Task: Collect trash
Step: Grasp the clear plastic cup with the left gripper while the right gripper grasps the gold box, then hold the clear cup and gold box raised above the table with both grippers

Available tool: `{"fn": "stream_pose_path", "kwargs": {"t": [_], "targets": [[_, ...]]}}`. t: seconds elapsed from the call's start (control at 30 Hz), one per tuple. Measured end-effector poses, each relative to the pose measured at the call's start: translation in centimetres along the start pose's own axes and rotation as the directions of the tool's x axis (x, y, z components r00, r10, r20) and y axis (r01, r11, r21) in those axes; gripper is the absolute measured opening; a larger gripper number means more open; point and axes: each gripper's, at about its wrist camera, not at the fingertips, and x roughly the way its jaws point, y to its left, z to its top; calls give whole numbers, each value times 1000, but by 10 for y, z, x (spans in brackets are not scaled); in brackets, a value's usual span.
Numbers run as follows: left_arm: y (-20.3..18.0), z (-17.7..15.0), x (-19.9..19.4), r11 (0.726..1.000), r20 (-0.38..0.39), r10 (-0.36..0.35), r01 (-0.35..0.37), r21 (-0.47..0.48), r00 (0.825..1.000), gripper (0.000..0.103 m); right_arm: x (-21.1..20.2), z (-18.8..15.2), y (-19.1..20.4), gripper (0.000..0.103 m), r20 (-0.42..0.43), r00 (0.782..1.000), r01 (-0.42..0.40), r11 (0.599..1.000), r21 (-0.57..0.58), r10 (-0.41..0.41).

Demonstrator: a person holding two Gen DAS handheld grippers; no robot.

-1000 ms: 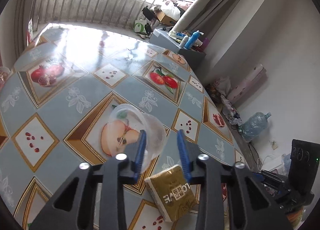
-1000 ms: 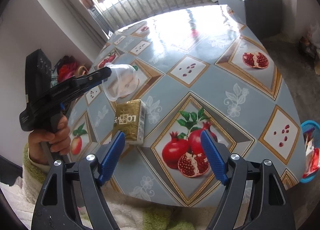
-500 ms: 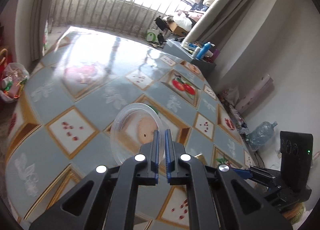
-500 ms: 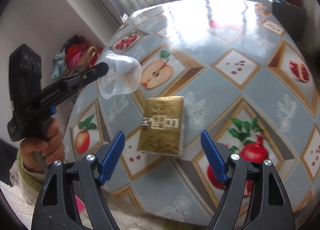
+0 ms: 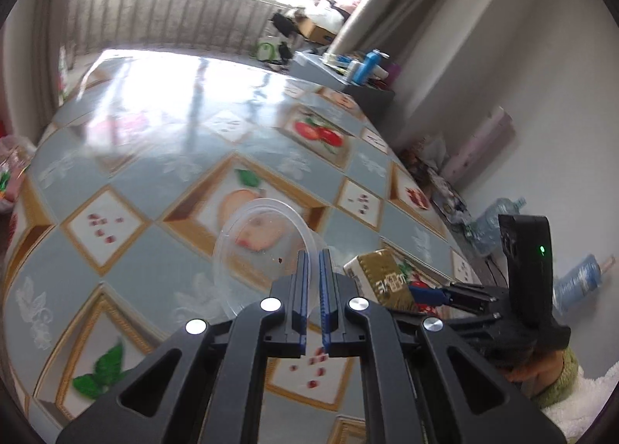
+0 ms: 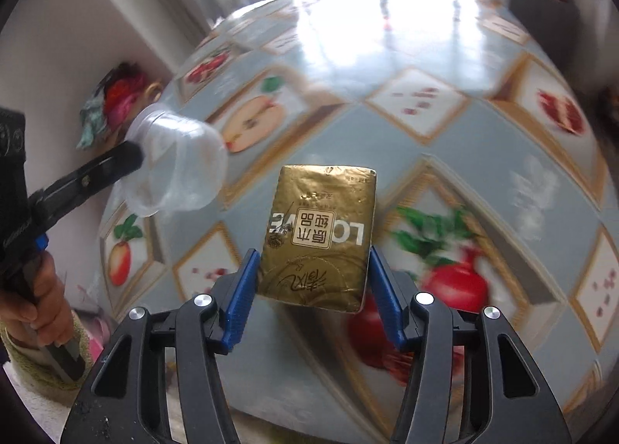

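My left gripper is shut on the rim of a clear plastic cup and holds it lifted above the table; the cup also shows in the right wrist view, at the tip of the left gripper. A gold tissue pack lies on the fruit-patterned tablecloth. My right gripper has its blue fingers on both sides of the pack, touching or nearly touching it. The pack also shows in the left wrist view.
A grey side cabinet with bottles stands beyond the table's far right. Water jugs and clutter lie on the floor at the right. Bags lie on the floor at the left. A window railing runs behind the table.
My left gripper closed on the cup's rim and lifted it off the table. My right gripper moved in over the gold pack and narrowed its fingers around it.
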Motion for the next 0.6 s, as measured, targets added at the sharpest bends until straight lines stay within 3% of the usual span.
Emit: {"fn": "stream_pose_path", "kwargs": {"t": [0.3,0.47,0.6], "targets": [[-72,-4,46,983,-115,-81,99,157,990,5,-55,-34,-91,53,70,988,116,963,242,-137],[-105,-9,60,957,-138,-40,77,279,990,6,-67,-46,-111,53,99,984,112,948,297,-148],[-120,-10,68,944,-166,-28,80,320,986,6,-66,-52,-112,53,115,984,98,951,295,-137]]}}
